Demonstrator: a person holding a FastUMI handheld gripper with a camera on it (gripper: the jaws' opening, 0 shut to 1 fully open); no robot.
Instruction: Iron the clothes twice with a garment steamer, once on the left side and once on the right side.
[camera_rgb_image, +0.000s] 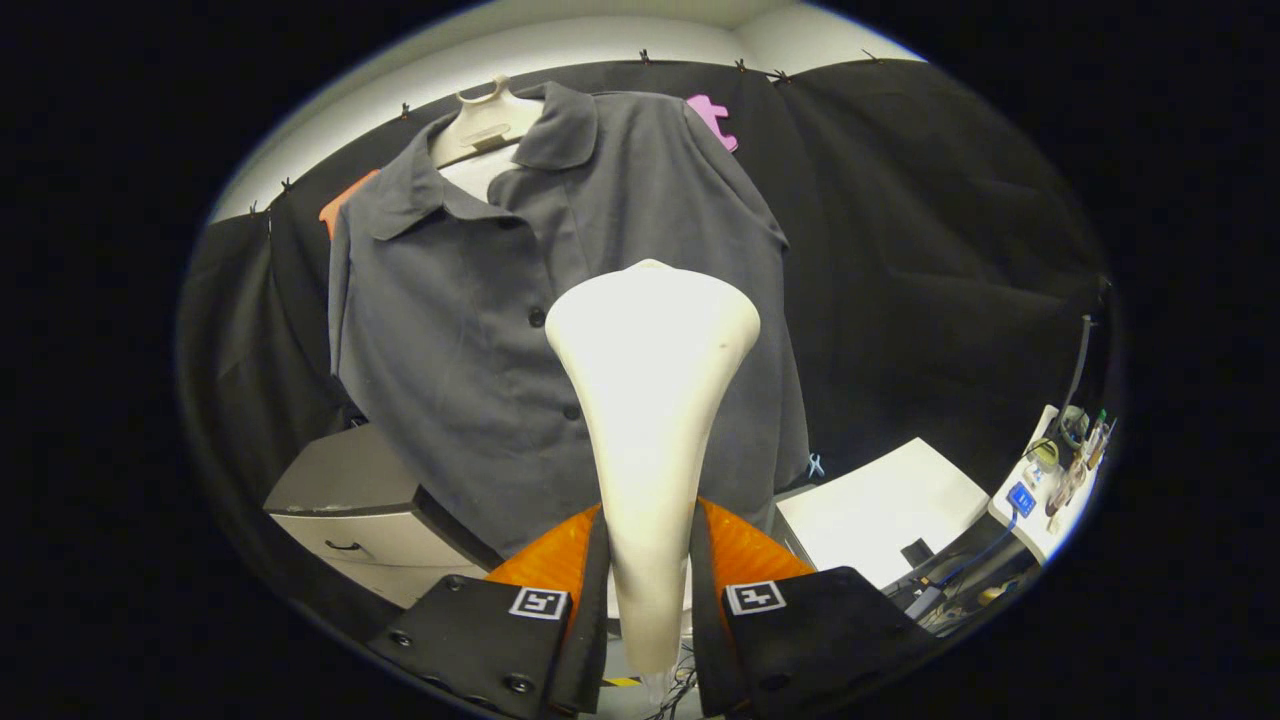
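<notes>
Standing below the shirt's hem to one side, a grey box-shaped drawer cabinet (345, 495) with a dark handle is showing its drawer pushed in, so its contents cannot be told; on the other side, a white tray-like shelf (1055, 490) is carrying small bottles and a blue item, too small to identify. Rising between the fingers, the cream, smooth plastic garment steamer (650, 400) is flaring from a narrow handle to a broad, rounded head. The gripper (648, 600) is closing both fingers on that handle, pressing it from either side. Beyond the head, a dark grey, collared, buttoned shirt (470, 330) is hanging on a cream hanger form (485, 125), its front slightly creased.
</notes>
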